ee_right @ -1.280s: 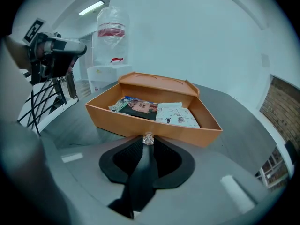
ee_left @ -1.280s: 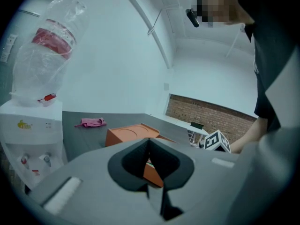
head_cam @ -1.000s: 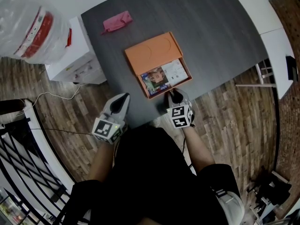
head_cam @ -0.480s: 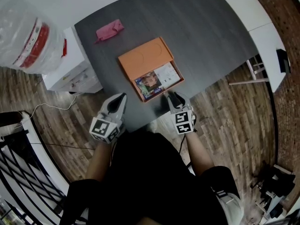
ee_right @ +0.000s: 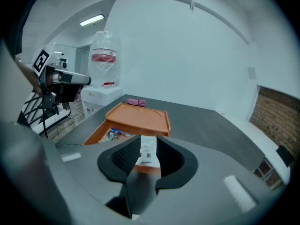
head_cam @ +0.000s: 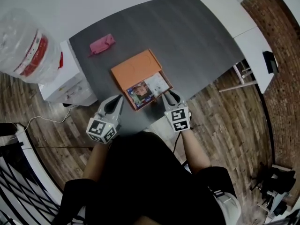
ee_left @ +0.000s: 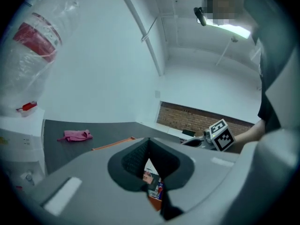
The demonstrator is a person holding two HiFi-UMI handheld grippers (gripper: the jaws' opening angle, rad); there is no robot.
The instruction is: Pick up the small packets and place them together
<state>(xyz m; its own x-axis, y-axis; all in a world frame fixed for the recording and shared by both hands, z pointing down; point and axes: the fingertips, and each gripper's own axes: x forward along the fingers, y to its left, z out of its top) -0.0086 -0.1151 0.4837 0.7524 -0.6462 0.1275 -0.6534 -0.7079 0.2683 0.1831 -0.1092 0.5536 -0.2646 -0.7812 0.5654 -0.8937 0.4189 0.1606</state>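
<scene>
Head view: the orange tray (head_cam: 136,69) sits close to the near edge of the dark tabletop (head_cam: 197,36), a lid over its far part. The open near end holds a colourful packet (head_cam: 139,93) and a white packet (head_cam: 157,83) side by side, the white one toward the right edge. A pink cloth (head_cam: 101,44) lies toward the far-left corner, well apart. The left hand-held gripper (head_cam: 120,98) hovers at the near edge beside the tray. The right hand-held gripper (head_cam: 168,94) is at the tray's near-right corner.

Left gripper view: jaws clenched together, nothing between them.

Right gripper view: jaws apart, just been closing, gripping nothing. The white packet shows through the gap, lying in the tray.
</scene>
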